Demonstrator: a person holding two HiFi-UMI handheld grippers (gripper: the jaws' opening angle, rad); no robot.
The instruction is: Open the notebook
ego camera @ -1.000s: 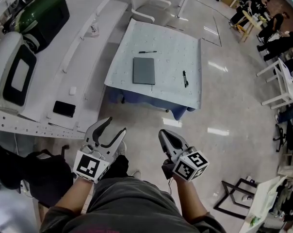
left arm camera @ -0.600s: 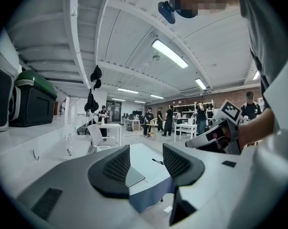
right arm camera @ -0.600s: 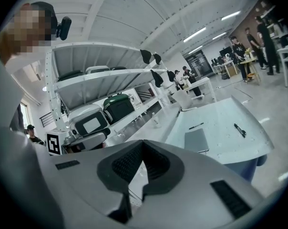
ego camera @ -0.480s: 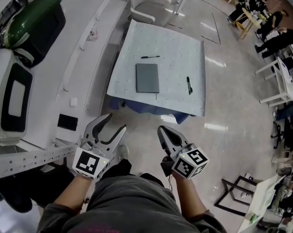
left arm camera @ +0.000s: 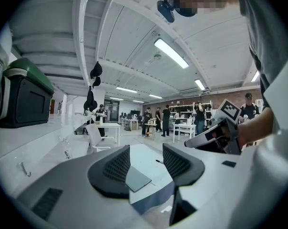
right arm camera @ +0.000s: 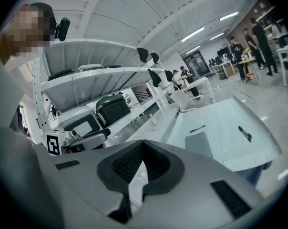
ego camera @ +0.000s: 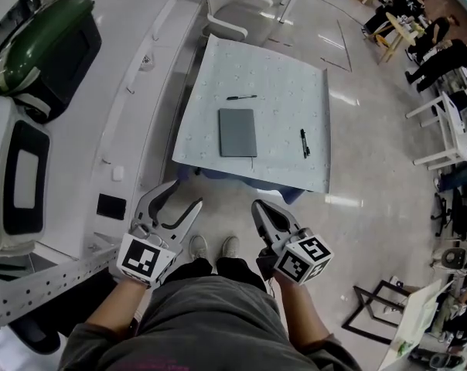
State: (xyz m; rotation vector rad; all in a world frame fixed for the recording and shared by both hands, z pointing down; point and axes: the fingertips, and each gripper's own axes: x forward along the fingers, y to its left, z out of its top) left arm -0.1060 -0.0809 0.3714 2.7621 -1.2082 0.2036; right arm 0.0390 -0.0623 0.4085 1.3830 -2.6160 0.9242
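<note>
Person's stepped fwd vs 1 s ago: table (ego camera: 295, 83) sits nearer. Notebook (ego camera: 237, 133) is shut, flat mid-table, untouched. Left gripper (ego camera: 186, 195) jaws wide, right gripper (ego camera: 258, 209) jaws together, both empty, well short. Approach phase only.

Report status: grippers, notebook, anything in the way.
Left gripper open, empty; right gripper shut, empty; both short of the table. Notebook closed, flat, untouched. Far pen and right pen lie clear of it.
</note>
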